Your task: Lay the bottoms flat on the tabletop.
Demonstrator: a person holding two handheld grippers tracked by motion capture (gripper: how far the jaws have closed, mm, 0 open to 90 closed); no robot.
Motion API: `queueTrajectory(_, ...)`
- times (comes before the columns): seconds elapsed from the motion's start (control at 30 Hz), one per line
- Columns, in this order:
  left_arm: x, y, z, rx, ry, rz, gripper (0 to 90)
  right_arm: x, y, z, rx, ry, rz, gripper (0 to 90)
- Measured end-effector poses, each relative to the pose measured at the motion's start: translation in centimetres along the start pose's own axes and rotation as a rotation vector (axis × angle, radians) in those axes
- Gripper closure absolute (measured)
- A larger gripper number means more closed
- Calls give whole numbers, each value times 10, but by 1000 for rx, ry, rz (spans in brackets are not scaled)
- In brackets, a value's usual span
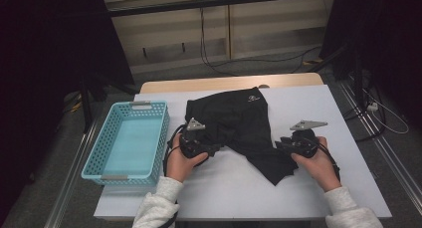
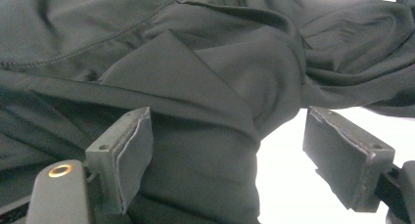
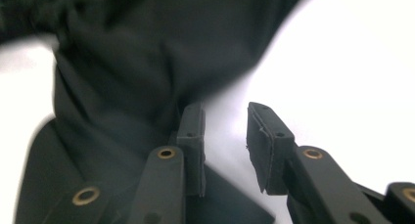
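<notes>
Two grippers work at one black garment [image 1: 238, 126] spread on the white table [image 1: 318, 108]. We hold our left gripper [image 1: 195, 144] at the cloth's near left edge. In the left gripper view its jaws stand wide apart; a thick fold of the garment [image 2: 205, 111] bulges into the gap, lying against the left pad [image 2: 134, 150], while the right pad [image 2: 342, 155] stands clear of the cloth with bare table behind it. Nothing is pinched there.

We hold our right gripper [image 1: 293, 142] at the garment's lower right corner. In the right gripper view its jaws are parted narrowly, with white table showing in the gap between the pads. The garment [image 3: 122, 87] lies ahead of and to the left of these jaws, a flap of it passing under the left jaw; whether it touches that pad we cannot tell. No cloth sits between them.

Beyond the left gripper's outer side, a light blue basket [image 1: 94, 161] stands at the table's edge, well apart from the garment.
</notes>
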State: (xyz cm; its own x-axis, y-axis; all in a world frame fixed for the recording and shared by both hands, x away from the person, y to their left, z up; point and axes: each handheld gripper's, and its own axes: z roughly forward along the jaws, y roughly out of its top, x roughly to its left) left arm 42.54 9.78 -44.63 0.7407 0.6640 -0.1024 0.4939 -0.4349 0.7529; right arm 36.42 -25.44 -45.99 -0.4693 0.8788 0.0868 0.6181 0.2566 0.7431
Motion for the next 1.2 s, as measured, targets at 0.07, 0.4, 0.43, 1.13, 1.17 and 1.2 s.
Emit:
queueTrajectory(0.07, -1, 0, 1, -8, -4, -7, 192, 1, -6, 4, 14, 3, -1, 624)
queueTrajectory(0.4, -3, 2, 0, -6, -14, -2, 192, 29, -8, 6, 19, 94, -85, 559)
queueTrajectory(0.43, -3, 2, 0, -7, -14, -3, 192, 32, -8, 7, 20, 91, -89, 562)
queueTrajectory(1.13, 4, -4, 3, 13, 14, -26, 196, 17, 0, -23, -79, 15, -36, 875)
queueTrajectory(1.17, 5, -4, 3, 15, 14, -22, 197, 16, 1, -26, -84, 14, -37, 874)
queueTrajectory(1.2, 5, -4, 3, 18, 18, -15, 197, 15, 1, -29, -93, 16, -37, 874)
